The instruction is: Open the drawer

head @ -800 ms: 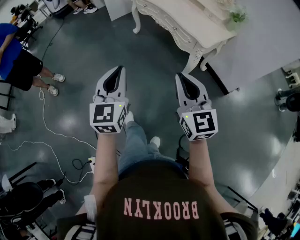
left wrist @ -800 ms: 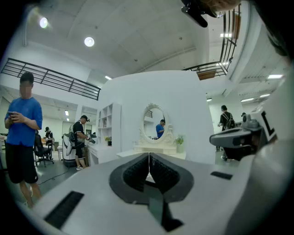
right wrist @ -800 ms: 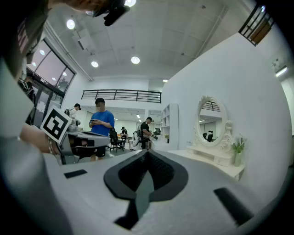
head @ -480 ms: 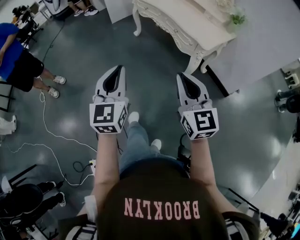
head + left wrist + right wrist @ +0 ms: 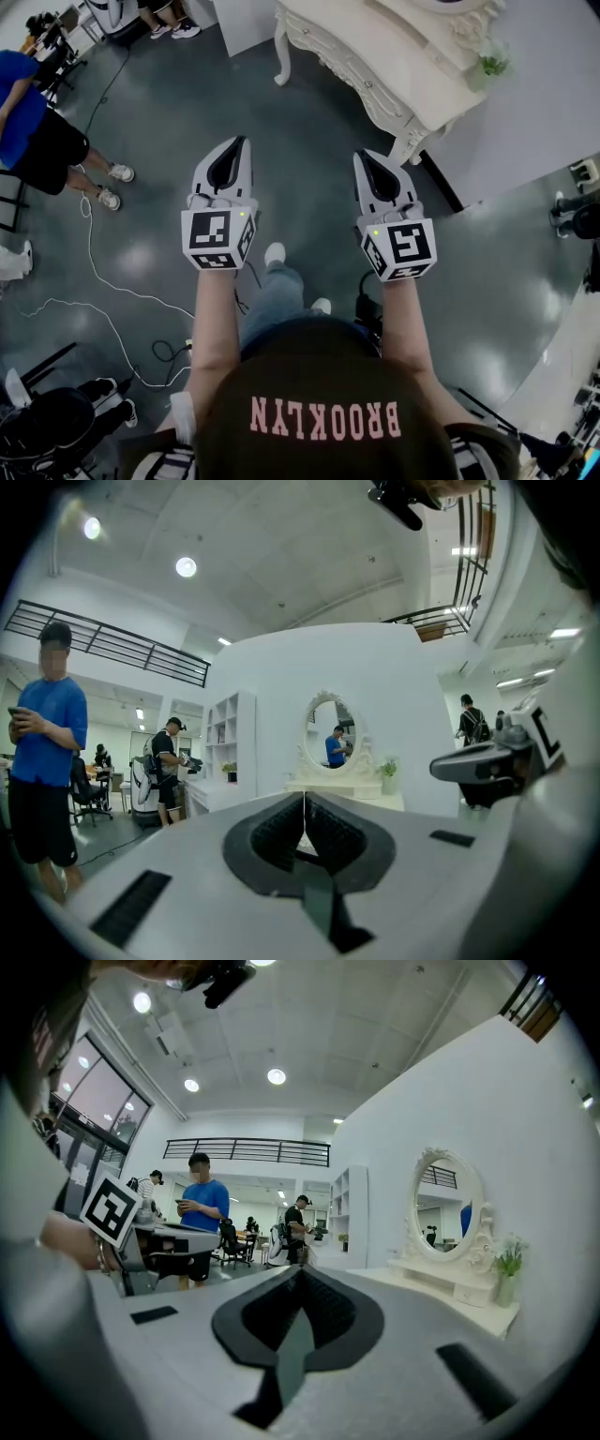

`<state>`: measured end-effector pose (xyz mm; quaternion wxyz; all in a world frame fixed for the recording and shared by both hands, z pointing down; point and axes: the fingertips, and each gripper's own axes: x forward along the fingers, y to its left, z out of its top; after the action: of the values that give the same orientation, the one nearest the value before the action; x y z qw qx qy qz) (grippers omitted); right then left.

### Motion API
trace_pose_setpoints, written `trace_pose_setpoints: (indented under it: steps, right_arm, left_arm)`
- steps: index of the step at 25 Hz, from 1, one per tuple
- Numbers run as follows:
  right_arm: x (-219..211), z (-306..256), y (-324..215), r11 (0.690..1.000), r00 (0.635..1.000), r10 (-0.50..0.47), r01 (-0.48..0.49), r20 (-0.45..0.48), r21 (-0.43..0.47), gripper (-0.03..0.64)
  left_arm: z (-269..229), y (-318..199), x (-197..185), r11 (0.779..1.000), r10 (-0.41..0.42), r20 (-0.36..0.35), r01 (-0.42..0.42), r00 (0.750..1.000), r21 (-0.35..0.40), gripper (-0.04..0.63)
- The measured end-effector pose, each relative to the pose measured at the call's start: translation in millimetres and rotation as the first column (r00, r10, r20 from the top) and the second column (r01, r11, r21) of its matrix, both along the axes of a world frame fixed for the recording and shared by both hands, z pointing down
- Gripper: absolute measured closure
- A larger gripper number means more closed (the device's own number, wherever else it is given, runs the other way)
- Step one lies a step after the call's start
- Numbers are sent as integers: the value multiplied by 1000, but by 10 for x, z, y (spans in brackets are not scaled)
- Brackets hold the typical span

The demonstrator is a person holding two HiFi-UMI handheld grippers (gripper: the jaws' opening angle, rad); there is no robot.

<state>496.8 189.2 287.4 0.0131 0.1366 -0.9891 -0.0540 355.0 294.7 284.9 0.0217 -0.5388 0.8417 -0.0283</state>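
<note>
Head view shows you holding both tools level and side by side above the grey floor (image 5: 159, 112), both well apart from the white carved bench (image 5: 417, 70) that stands ahead of you and a little to your right. The left tool (image 5: 236, 143) has its two jaws pressed together, with only a thin line between them and nothing inside; your left gripper view shows this clearly. The right tool (image 5: 364, 156) is closed in the same way, jaws meeting and empty, and it is the one nearer to the bench. Neither tool touches the bench. The drawer (image 5: 349, 66) is in the near face of the bench, under the top, marked by small knobs, and it looks flush with that face. On the bench, toward the wall, stands an oval mirror (image 5: 326, 738) in a carved frame, and a small green plant (image 5: 492, 64) is beside it at the right end. A person in a blue shirt (image 5: 19, 103) stands far to the left of the bench, and a thin white cable (image 5: 94, 272) lies on the floor on that same side.
</note>
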Motion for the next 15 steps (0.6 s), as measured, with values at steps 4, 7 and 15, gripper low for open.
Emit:
trace_pose_setpoints:
  steps: [4, 7, 15]
  right_arm:
    - [-552, 17, -158, 1000, 1000, 4, -3, -17, 7, 620]
    - [-979, -15, -240, 1000, 1000, 11, -11, -22, 16, 620]
    - [-1873, -67, -471, 998, 998, 58, -57, -18, 22, 620]
  left_arm:
    - [0, -194, -534, 1000, 12, 0, -12, 1000, 0, 589]
    - [-30, -296, -953, 1000, 24, 3, -24, 1000, 3, 589]
    - [-103, -485, -1877, 999, 48, 9, -48, 999, 19, 589]
